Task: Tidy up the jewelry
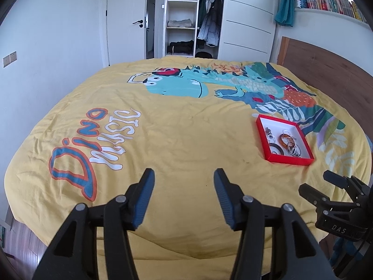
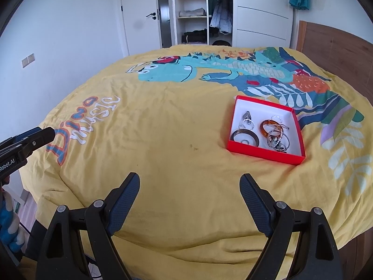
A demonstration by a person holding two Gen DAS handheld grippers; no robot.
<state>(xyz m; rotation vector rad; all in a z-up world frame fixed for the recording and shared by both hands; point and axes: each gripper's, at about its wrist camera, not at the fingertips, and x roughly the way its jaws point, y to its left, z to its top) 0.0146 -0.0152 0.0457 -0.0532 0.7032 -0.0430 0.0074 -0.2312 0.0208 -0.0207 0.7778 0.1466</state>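
Note:
A red box with a white inside (image 2: 242, 150) (image 1: 262, 137) lies on the yellow bedspread, right of centre. In it lie several bracelets and rings: an amber bangle (image 2: 268, 126) (image 1: 284, 138), a dark bangle (image 2: 244, 137), a beaded bracelet (image 2: 277, 140) and small silver pieces (image 2: 247, 117). My left gripper (image 1: 184, 176) is open and empty above the near part of the bed, left of the box. My right gripper (image 2: 190, 182) is open and empty, nearer than the box and left of it. Each gripper shows in the other's view: the right one (image 1: 326, 186), the left one (image 2: 35, 137).
The yellow bedspread (image 2: 151, 140) has a dinosaur print and the words "Dino Music". A wooden headboard (image 2: 335, 46) stands at the right. An open wardrobe with clothes (image 2: 205, 11) and a white door (image 2: 139, 16) lie beyond the bed.

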